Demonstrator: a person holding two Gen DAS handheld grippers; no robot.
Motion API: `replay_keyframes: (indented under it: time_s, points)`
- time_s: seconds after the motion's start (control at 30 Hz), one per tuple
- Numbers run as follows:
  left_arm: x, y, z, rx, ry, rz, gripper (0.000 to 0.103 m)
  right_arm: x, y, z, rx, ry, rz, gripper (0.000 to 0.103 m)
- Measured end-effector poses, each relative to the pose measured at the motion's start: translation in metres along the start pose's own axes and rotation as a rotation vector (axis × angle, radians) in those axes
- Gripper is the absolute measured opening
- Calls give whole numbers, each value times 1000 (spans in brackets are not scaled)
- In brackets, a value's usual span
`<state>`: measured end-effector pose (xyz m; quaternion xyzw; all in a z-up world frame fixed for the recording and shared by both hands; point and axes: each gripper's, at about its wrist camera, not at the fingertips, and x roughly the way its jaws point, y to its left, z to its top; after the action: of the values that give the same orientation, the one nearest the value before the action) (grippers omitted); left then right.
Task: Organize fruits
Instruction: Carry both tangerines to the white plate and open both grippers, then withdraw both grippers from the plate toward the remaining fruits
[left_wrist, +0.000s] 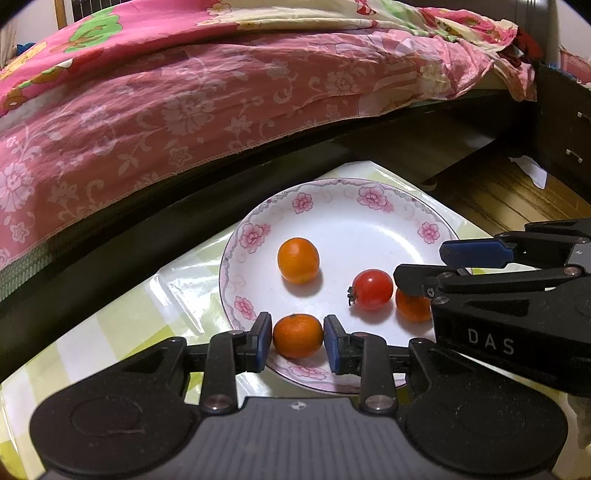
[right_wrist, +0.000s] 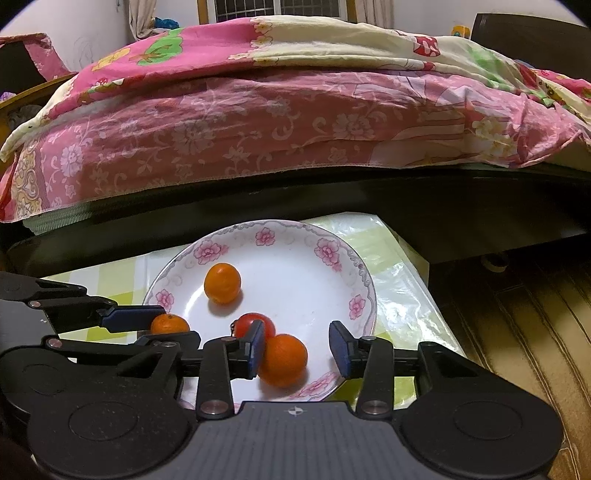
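1. Behind the tabletop (left_wrist: 110, 332), covered in green-checked plastic, stands a bed with pink floral bedding (left_wrist: 184, 110).
2. On the white floral-rimmed plate (left_wrist: 369, 206) lie three small orange mandarins and one red cherry tomato (left_wrist: 372, 290).
3. Left tongs (left_wrist: 298, 341) grip the nearest small orange mandarin (left_wrist: 298, 335) at the plate's near rim.
4. Right tongs (right_wrist: 298, 350) stand open around another mandarin (right_wrist: 283, 360), one pad touching it.
5. Risk: closing may nudge the tomato, or the round fruit may roll off.
6. Readable writing: "DAS" on the right tool.

Home bedroom: bed (right_wrist: 280, 122) with floral quilt, wooden floor (right_wrist: 524, 332).
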<state>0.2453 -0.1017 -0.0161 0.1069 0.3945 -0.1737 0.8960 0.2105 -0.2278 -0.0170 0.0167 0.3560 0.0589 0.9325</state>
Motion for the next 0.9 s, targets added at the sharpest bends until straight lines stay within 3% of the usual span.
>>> replay_keyframes:
  time_s: [0.07, 0.17, 0.37, 0.9]
  points:
    - [-1, 0, 0, -1, -6, -4, 48, -2, -1, 1, 8, -10, -1, 40]
    - [-5, -3, 1, 5, -21, -11, 51, -6, 0, 3, 11, -25, 10, 44]
    - [-10, -2, 1, 3, -33, 3, 52, -12, 1, 4, -3, -58, -5, 44]
    - [-36, 6, -8, -4, -31, 28, 52, -29, 7, -7, 0, -43, 7, 44]
